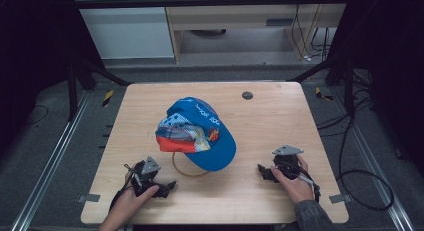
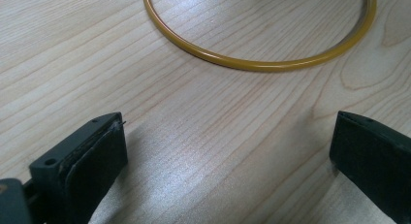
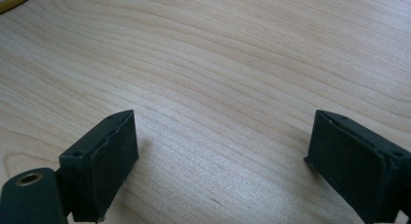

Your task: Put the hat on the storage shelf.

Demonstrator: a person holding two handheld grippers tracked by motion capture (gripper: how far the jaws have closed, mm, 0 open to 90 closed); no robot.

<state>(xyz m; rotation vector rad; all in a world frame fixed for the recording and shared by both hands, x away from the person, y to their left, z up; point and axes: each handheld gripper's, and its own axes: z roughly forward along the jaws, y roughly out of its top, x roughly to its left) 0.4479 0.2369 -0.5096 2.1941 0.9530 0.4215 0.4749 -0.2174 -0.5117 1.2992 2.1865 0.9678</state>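
While both of the person's hands rest low near the front edge of the pale wooden table, the blue fabric baseball cap with its red-and-patterned front panel sits in the middle of the board, propped up on a thin yellow-brown ring whose front arc peeks out below the brim. The left gripper points toward that ring, jaws spread wide and holding nothing; in the left gripper view the ring lies just ahead on bare wood. The right gripper stands well apart from the cap on the other side, its jaws likewise wide open over empty tabletop.

From where I stand, the risk looks to be the ring: it is slim and lies flat, so a jaw could skid over it or nudge it along, and the cap perched on top would likely slump or slide off. A one-sided grab at the soft brim might also just fold the fabric.
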